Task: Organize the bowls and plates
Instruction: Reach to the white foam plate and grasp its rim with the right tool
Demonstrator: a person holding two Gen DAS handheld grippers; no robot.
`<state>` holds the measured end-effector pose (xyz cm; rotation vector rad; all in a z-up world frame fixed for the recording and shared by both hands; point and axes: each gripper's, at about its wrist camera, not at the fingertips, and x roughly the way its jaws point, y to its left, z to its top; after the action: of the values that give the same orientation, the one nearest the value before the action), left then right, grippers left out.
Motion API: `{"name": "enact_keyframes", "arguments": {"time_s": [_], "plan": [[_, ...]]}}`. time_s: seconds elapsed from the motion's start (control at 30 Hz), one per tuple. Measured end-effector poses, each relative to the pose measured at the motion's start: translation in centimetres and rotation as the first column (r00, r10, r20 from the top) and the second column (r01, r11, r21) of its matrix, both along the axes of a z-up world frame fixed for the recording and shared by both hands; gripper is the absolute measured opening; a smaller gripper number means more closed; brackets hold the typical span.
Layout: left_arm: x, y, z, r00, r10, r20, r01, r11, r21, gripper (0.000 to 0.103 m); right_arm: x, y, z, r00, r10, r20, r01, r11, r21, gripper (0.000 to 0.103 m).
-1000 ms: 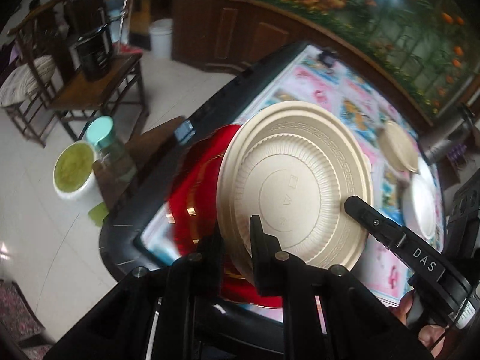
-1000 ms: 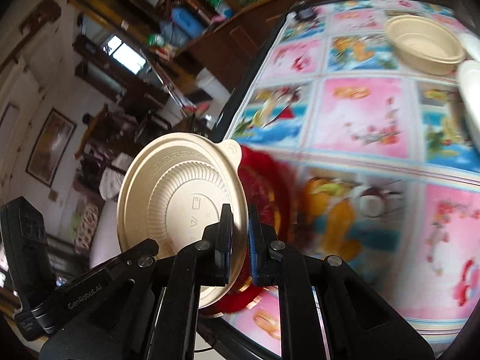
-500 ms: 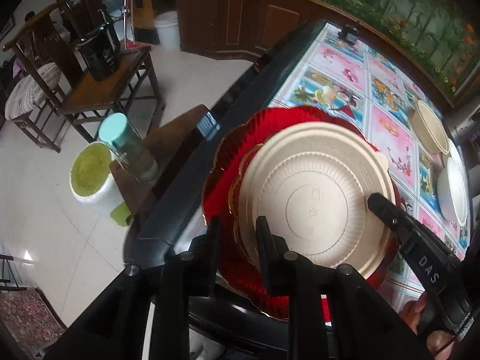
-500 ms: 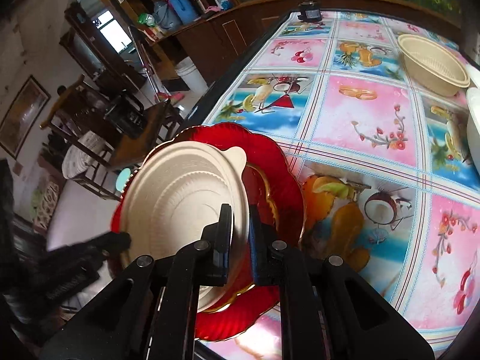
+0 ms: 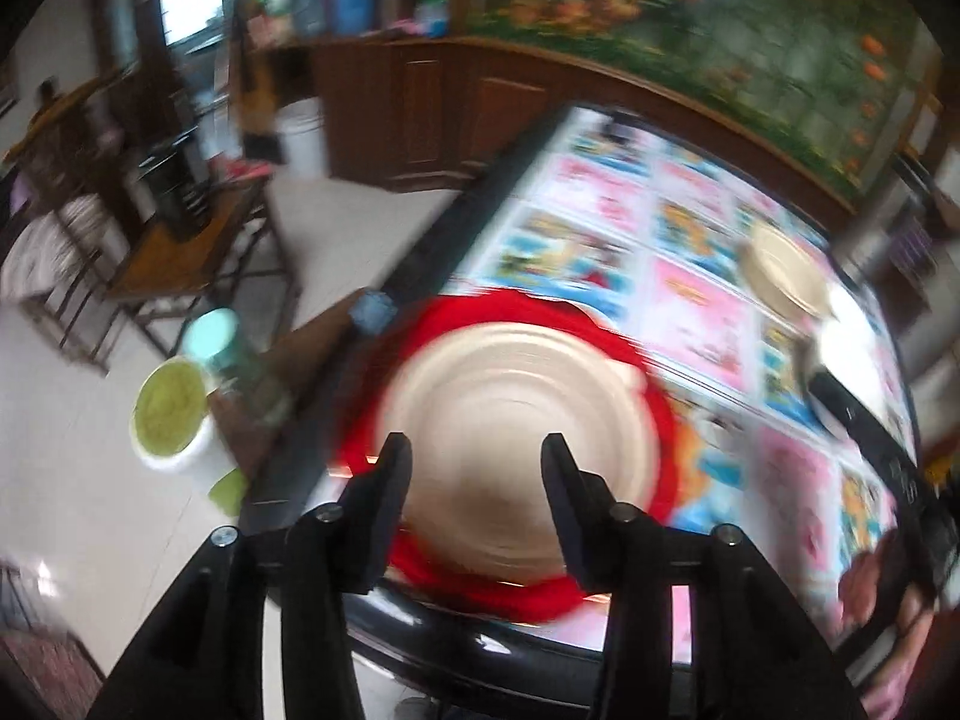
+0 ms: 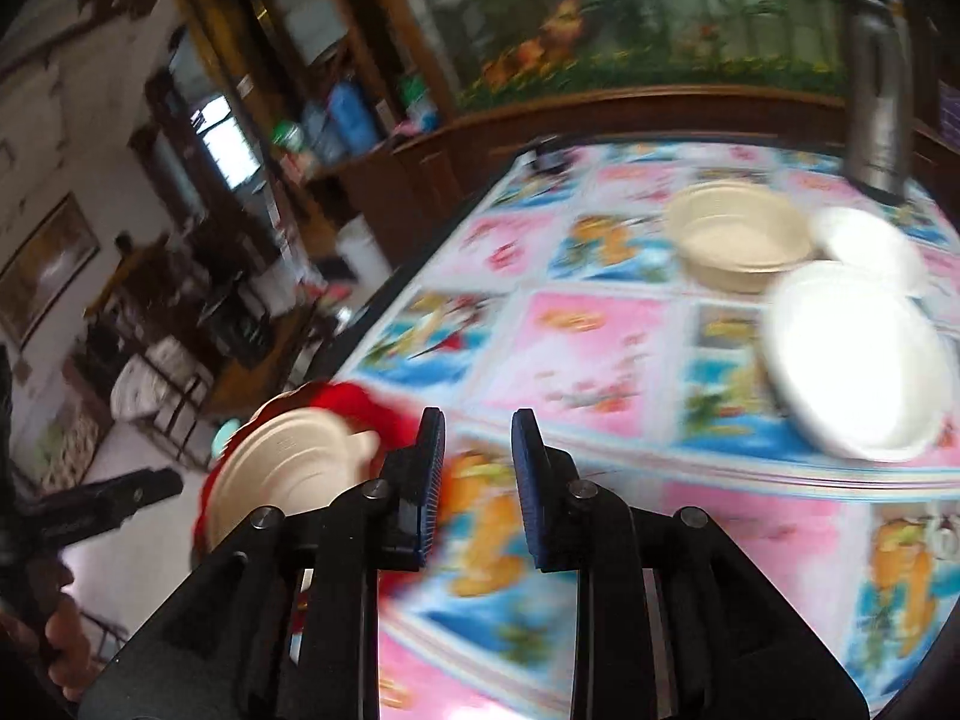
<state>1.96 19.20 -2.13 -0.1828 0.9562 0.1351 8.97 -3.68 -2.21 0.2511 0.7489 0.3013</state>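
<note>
The beige plate (image 5: 516,420) is lying flat on the red plate (image 5: 663,420) at the near corner of the table (image 5: 708,312), close to its dark edge — a stacked pair, apparently set there to keep plates together. Neither tool is gripping it.

The left gripper (image 5: 477,450) is hanging over the beige plate with its jaws opening; the plate shows in the gap between the fingers, but it appears to lie below them, and the pads are not pressing on it. Blur hides any contact with the rim.

The right gripper (image 6: 478,426) is also opening, its blue-padded fingers (image 6: 433,474) apart with only the patterned tablecloth (image 6: 576,354) showing between them. In that view the stacked pair is sitting off to the left of the tool, clear of it.

Further along the table a beige bowl (image 6: 741,237) is standing upright. Just beside it are two white pieces: a larger white plate (image 6: 858,366) nearer the camera and a smaller white dish (image 6: 870,246) behind — whether they touch cannot be told through the glare. A steel flask (image 6: 876,90) is standing at the far edge.

Judgement: one plate placement looks finished, and the far group is still waiting to be sorted. The stack's position near the table edge is the point to watch — a knock in passing could push it off.
</note>
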Motion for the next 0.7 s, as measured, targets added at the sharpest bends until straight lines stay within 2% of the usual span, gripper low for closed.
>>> {"name": "enact_keyframes", "arguments": {"time_s": [0.13,0.23,0.3,0.5,0.7], "plan": [[0.8,-5.7,0.1,0.989,-0.149,-0.008,0.150,0.989,0.006,0.056,-1.0,-6.1,0.2,0.993,-0.114,0.018,0.114,0.993,0.026,0.023],[1.7,-8.8,-0.1,0.978,-0.206,-0.022,0.206,0.979,0.001,0.057,-2.0,-11.4,0.7,0.978,-0.208,0.020,0.207,0.977,0.049,0.023],[3.0,-10.9,-0.3,0.969,-0.241,-0.045,0.240,0.970,-0.030,0.057,-2.4,-13.9,0.9,0.966,-0.257,0.019,0.256,0.965,0.052,0.023],[7.0,-17.2,-0.6,0.950,-0.298,-0.094,0.291,0.953,-0.078,0.057,-2.1,-22.3,0.9,0.925,-0.380,-0.013,0.380,0.922,0.077,0.023],[11.8,-22.0,-1.0,0.946,-0.301,-0.118,0.289,0.951,-0.105,0.057,1.3,-26.4,-1.0,0.927,-0.361,-0.104,0.372,0.918,0.136,0.023]]}}
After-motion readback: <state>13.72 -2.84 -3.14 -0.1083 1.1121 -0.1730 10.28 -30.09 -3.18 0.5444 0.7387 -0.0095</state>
